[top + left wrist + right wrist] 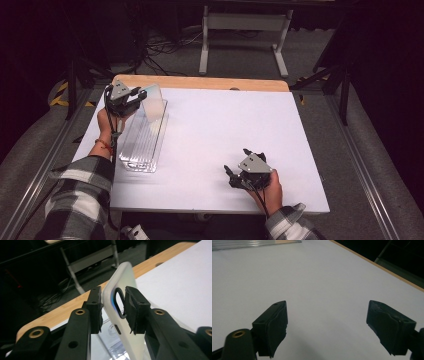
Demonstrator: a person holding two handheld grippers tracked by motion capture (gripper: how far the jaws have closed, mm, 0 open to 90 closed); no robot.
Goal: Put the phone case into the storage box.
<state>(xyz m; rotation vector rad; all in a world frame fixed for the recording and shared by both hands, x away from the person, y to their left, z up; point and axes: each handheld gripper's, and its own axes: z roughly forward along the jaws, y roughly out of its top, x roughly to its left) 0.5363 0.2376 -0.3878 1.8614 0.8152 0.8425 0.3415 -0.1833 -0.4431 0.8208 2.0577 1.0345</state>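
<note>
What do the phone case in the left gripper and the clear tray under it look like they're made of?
Phone case: looks like frosted, translucent soft plastic or silicone with a matte finish; light passes through it and the camera cutout has a dark rim. Clear tray: apparently thin transparent rigid plastic, glossy; ribbed lines catch highlights and the white table shows through. The left gripper clamps the case.

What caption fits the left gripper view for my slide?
Left gripper clamps a translucent phone case upright above the clear plastic tray, wooden table edge behind.
</note>
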